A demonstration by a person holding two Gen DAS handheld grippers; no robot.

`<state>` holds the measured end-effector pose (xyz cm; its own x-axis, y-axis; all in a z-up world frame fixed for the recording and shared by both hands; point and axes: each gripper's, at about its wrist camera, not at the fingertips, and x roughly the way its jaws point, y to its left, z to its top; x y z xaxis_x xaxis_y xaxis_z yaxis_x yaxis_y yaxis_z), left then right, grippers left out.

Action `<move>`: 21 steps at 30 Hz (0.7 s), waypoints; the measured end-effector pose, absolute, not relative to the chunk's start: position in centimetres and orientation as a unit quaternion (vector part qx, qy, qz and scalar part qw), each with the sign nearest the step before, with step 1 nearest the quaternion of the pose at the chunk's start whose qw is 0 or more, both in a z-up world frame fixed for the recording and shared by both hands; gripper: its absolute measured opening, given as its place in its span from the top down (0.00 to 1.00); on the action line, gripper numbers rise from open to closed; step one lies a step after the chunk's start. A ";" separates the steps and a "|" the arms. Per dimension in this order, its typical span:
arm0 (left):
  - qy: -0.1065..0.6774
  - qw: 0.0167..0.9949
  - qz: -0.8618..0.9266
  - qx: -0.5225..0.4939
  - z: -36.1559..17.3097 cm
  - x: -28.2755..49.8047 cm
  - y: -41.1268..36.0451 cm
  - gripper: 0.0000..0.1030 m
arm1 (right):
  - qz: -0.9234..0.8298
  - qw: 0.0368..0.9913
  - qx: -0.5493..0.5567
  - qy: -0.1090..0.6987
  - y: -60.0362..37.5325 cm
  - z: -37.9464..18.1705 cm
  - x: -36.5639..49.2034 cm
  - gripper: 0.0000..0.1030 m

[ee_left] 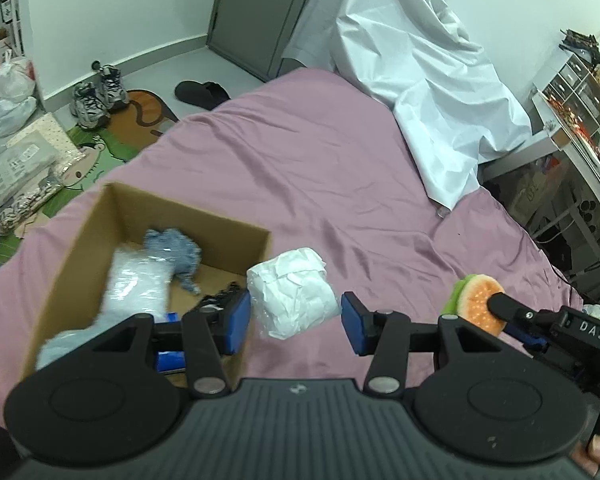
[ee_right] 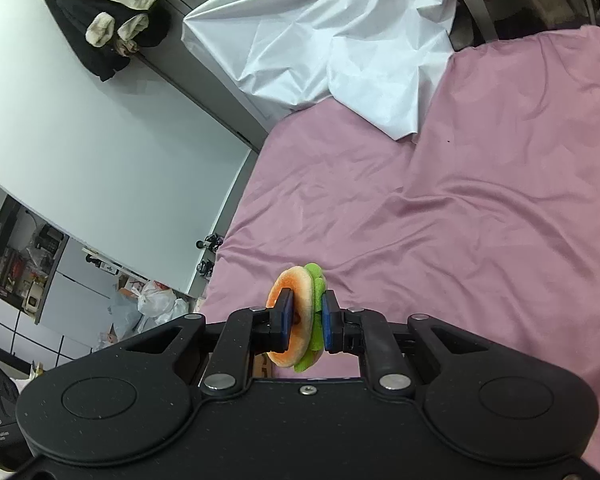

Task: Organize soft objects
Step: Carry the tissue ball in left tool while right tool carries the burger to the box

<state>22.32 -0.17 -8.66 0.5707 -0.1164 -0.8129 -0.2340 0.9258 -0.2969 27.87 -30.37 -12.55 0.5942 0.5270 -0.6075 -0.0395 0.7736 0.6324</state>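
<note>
We hold L gripper (ee_left: 296,320) wide open around white wad (ee_left: 294,294), just right of box (ee_left: 80,260). Close gently, mid-wad, lift into box. R gripper (ee_right: 304,320) clamped on burger toy (ee_right: 298,312), further right of box.

The left gripper (ee_left: 296,322) is held over the pink bed sheet (ee_left: 340,200), tilted down toward it. Its two blue pads (ee_left: 236,320) stand wide apart and grip nothing; a white wrapped bundle (ee_left: 292,296) sits between them, but the pads do not clearly touch it. At the lower right corner of the left wrist view a bit of the person's hand (ee_left: 598,454) shows on the handle.

The right gripper (ee_right: 305,322) is above the same sheet, nearer to its edge. Its pads are close together and squeeze a soft toy burger (ee_right: 298,312) from both flat sides, so the burger stands on edge, lifted off the sheet. In the left wrist view this gripper (ee_left: 500,304) reaches in from the right side.
</note>
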 end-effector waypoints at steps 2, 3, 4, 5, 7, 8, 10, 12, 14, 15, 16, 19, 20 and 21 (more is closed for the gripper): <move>0.459 0.867 0.037 -0.191 -8.4 21.8 0.5 0.53 | 0.176 0.846 0.286 0.414 -29.7 -12.0 27.4 0.86; 0.458 0.867 0.038 -0.192 -8.2 21.5 0.9 0.53 | 0.180 0.847 0.283 0.413 -29.4 -11.9 27.2 0.86; 0.457 0.867 0.039 -0.193 -8.1 21.2 1.3 0.53 | 0.184 0.847 0.279 0.413 -29.0 -11.7 27.0 0.86; 0.457 0.867 0.040 -0.194 -8.1 21.0 1.6 0.53 | 0.187 0.848 0.275 0.412 -28.7 -11.5 26.8 0.86; 0.458 0.866 0.041 -0.196 -8.0 20.5 2.3 0.53 | 0.193 0.851 0.264 0.410 -27.9 -10.9 26.1 0.86; 0.458 0.866 0.041 -0.197 -8.0 20.2 2.6 0.53 | 0.198 0.853 0.258 0.408 -27.5 -10.6 25.7 0.86; 0.459 0.866 0.041 -0.195 -7.9 19.7 3.2 0.53 | 0.205 0.854 0.252 0.407 -26.8 -10.2 25.2 0.86; 0.460 0.867 0.043 -0.185 -7.8 19.3 3.6 0.53 | 0.212 0.853 0.247 0.407 -26.1 -9.9 24.8 0.86; 0.462 0.867 0.040 -0.181 -7.9 18.8 4.0 0.53 | 0.220 0.854 0.240 0.406 -25.2 -9.5 24.4 0.86; 0.463 0.866 0.038 -0.182 -8.0 18.7 4.2 0.53 | 0.223 0.855 0.236 0.405 -24.8 -9.3 24.2 0.86; 0.465 0.866 0.036 -0.183 -8.1 18.5 4.4 0.53 | 0.226 0.855 0.232 0.405 -24.3 -9.2 24.0 0.86; 0.472 0.862 0.031 -0.183 -8.5 18.0 4.8 0.53 | 0.231 0.857 0.216 0.407 -22.8 -9.0 23.6 0.86; 0.475 0.860 0.028 -0.184 -8.7 17.8 5.0 0.53 | 0.233 0.858 0.211 0.407 -22.3 -8.9 23.4 0.86; 0.478 0.858 0.027 -0.185 -8.8 17.6 5.2 0.53 | 0.235 0.858 0.205 0.409 -21.7 -8.9 23.2 0.86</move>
